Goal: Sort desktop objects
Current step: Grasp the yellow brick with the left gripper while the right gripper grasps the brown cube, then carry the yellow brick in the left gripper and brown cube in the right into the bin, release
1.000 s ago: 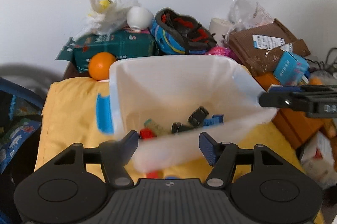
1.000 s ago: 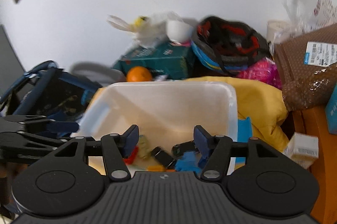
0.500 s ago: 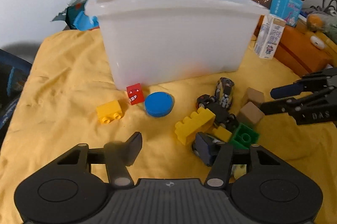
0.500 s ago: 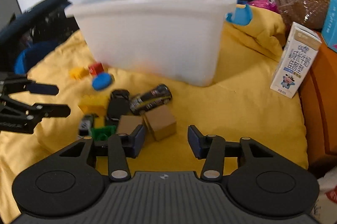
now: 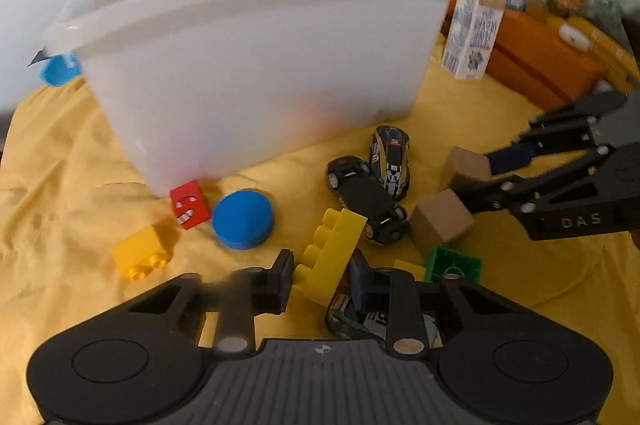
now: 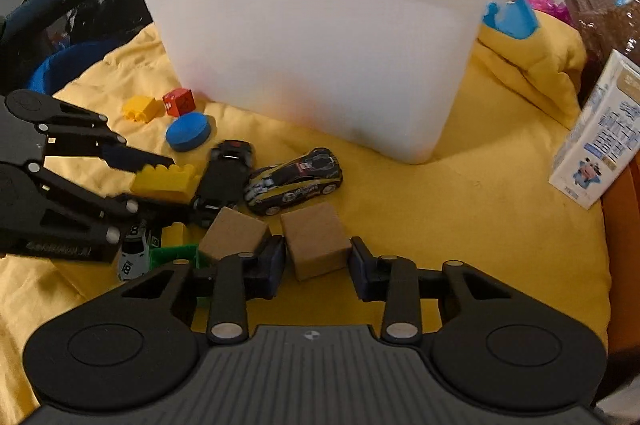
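Observation:
Toys lie on a yellow cloth (image 5: 72, 185) before a white plastic bin (image 5: 256, 57). My left gripper (image 5: 322, 277) is open, its fingers on either side of a tilted long yellow brick (image 5: 332, 257), apparently without gripping it. My right gripper (image 6: 318, 261) is open around a tan wooden cube (image 6: 316, 239); a second tan cube (image 6: 234, 235) lies left of it. Two toy cars (image 5: 390, 155) (image 5: 364, 189), a blue disc (image 5: 242, 213), a red cube (image 5: 190, 203), a small yellow brick (image 5: 142, 257) and a green brick (image 5: 454, 263) lie nearby.
A milk carton (image 5: 474, 33) stands right of the bin, beside an orange box (image 5: 540, 65). The bin also shows in the right wrist view (image 6: 320, 33). Bags, a helmet and boxes are piled behind. A dark bag (image 6: 60, 25) sits at the left edge.
Both grippers dropped from above the bin to the cloth in front of it and moved forward. The left now straddles the long yellow brick, the right the tan cube.

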Demonstrator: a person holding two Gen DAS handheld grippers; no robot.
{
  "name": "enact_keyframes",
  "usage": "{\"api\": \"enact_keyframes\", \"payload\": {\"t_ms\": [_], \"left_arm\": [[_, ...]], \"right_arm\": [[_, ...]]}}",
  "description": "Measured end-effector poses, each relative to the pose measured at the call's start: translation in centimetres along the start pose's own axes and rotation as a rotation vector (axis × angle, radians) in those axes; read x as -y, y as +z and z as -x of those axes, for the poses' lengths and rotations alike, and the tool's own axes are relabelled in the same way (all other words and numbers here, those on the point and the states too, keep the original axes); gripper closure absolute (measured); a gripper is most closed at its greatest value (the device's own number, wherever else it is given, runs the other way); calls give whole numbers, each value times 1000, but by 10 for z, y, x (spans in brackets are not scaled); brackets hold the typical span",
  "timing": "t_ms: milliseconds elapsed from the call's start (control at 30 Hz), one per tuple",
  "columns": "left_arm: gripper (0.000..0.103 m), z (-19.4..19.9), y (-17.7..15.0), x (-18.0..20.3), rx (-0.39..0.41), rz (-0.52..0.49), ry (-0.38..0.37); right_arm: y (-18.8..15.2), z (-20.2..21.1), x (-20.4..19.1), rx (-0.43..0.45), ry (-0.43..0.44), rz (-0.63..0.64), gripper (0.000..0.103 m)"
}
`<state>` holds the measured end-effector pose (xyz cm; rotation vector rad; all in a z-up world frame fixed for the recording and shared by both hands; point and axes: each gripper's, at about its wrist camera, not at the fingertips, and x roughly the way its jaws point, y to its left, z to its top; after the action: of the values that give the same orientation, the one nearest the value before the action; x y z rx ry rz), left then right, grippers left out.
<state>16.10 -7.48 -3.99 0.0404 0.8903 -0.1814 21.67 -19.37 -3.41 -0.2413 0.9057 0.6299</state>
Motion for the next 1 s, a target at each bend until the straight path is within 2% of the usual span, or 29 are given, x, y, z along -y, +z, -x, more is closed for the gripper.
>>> {"api": "enact_keyframes", "payload": {"t_ms": [200,300,433,567,733,833,1000], "left_arm": [[71,49,-2,-16,84,78,-5],[71,79,15,-28,148,139,-3],[71,102,59,-44,204,162,21],[71,100,105,-63,188,200,42],[71,84,144,-77,122,236,29],[71,71,156,-81,89,241,28],[71,63,165,-80,73,226,25]], "right_arm": [[-5,37,16,67,19,-66,65],[4,59,22,114,23,-111,65],[42,87,25,209,38,-123,65],[96,98,30,260,45,-145,65],[153,88,37,224,49,-178,65],[173,77,42,178,46,-182,65],[181,63,45,131,38,-197,65]]}}
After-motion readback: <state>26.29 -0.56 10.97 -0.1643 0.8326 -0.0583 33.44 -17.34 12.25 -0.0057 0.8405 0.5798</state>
